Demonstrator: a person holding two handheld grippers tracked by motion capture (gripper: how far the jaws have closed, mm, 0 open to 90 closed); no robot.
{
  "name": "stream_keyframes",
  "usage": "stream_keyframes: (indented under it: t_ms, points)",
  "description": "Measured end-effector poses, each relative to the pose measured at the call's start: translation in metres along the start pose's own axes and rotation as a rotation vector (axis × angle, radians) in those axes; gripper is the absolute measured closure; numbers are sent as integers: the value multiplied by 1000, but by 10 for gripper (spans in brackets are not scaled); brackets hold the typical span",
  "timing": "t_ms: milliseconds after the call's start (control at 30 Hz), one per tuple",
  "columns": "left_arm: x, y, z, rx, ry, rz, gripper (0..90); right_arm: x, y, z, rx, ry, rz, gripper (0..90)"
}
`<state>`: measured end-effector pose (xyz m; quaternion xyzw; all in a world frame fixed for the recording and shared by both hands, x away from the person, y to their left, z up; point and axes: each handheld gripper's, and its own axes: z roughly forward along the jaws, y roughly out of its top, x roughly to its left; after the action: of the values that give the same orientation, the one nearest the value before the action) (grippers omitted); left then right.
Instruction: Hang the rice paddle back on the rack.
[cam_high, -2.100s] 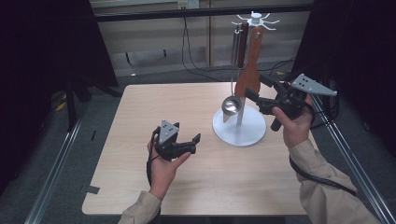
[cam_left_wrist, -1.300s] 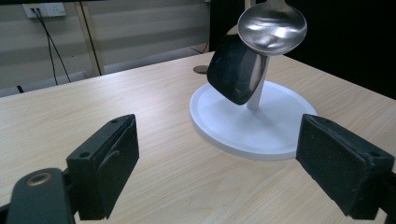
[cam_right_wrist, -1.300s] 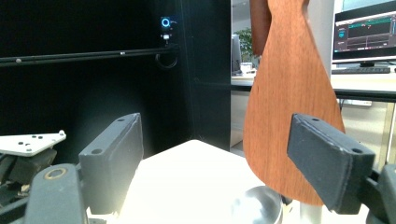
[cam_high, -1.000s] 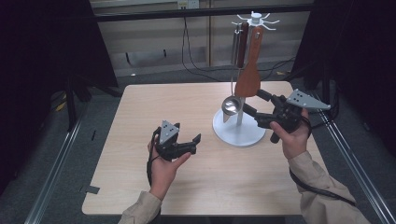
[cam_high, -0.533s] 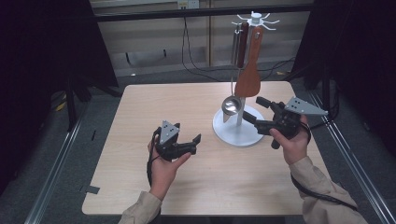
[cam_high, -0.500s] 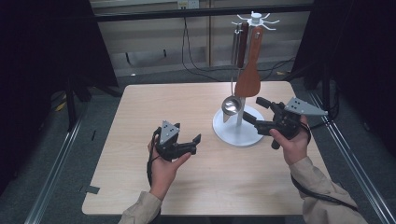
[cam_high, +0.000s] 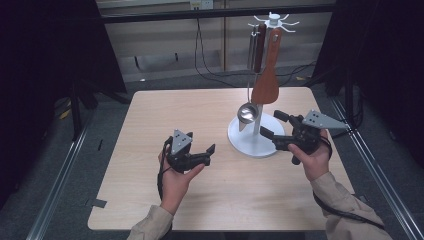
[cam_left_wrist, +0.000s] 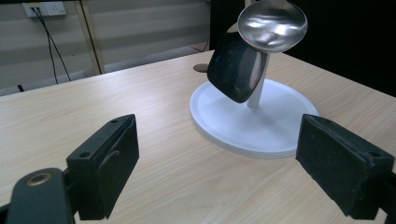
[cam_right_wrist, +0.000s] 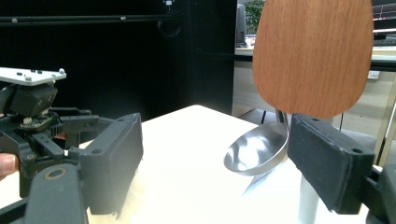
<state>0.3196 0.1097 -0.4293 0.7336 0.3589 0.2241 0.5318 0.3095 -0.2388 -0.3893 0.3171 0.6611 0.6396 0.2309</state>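
Note:
A utensil stand with a white round base (cam_high: 246, 142) (cam_left_wrist: 261, 126) stands right of the table's middle. From its top hang a wooden spatula (cam_high: 266, 85) (cam_right_wrist: 313, 56), a metal ladle (cam_high: 247, 112) (cam_left_wrist: 273, 25) (cam_right_wrist: 257, 151) and a dark glossy utensil head (cam_left_wrist: 236, 65). My right gripper (cam_high: 270, 125) (cam_right_wrist: 215, 163) hovers open just right of the base; its jaws point at the ladle bowl without touching it. My left gripper (cam_high: 210, 152) (cam_left_wrist: 224, 172) is open and empty near the table's middle, facing the stand.
The light wooden table (cam_high: 165, 115) has bare room left of the stand and behind it. Metal rails (cam_high: 60, 180) run along both sides on the floor, and cables (cam_high: 205, 60) trail behind the table. The left gripper (cam_right_wrist: 37, 116) appears at the left of the right gripper view.
My right gripper has sunk from beside the spatula blade to just above the stand's base, drifting slightly toward me. The left gripper has stayed still.

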Motion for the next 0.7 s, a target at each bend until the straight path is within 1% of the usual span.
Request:
stream_keyframes:
  t_ms: [33, 67, 200, 233, 267, 333, 400, 433, 467, 500, 633, 667, 700]
  points:
    - [0, 0, 0, -1, 0, 0, 131, 0, -1, 0, 3, -3, 1, 190]
    - [1, 0, -1, 6, -1, 10, 130, 0, -2, 0, 2, -2, -2, 190]
    - [0, 0, -1, 7, 0, 12, 130, 1, -7, 1, 18, -3, 2, 191]
    - [0, 0, -1, 7, -1, 10, 130, 1, -8, 2, 21, -2, -5, 191]
    - [0, 0, -1, 7, -1, 10, 130, 1, -9, 2, 25, -1, 1, 191]
    - [0, -1, -1, 9, 8, 10, 130, 1, -10, 3, 23, 4, -7, 191]
    - [0, -1, -1, 13, 0, 16, 130, 2, -12, 3, 36, 4, -9, 191]
    - [0, -1, -1, 14, 1, 16, 130, 2, -13, 4, 37, 4, -14, 191]
    - [-1, -2, 0, 12, 1, 15, 130, 3, -14, 4, 41, 2, -5, 191]
    - [-1, -2, 0, 12, 0, 14, 130, 2, -15, 5, 42, 6, -16, 191]
    - [0, -2, -1, 10, -3, 11, 130, 3, -18, 5, 53, 2, -7, 191]
    - [0, -2, -1, 12, -2, 11, 130, 2, -20, 6, 57, 6, -17, 191]
    - [0, -2, -1, 12, -2, 11, 130, 3, -21, 7, 59, 6, -15, 191]
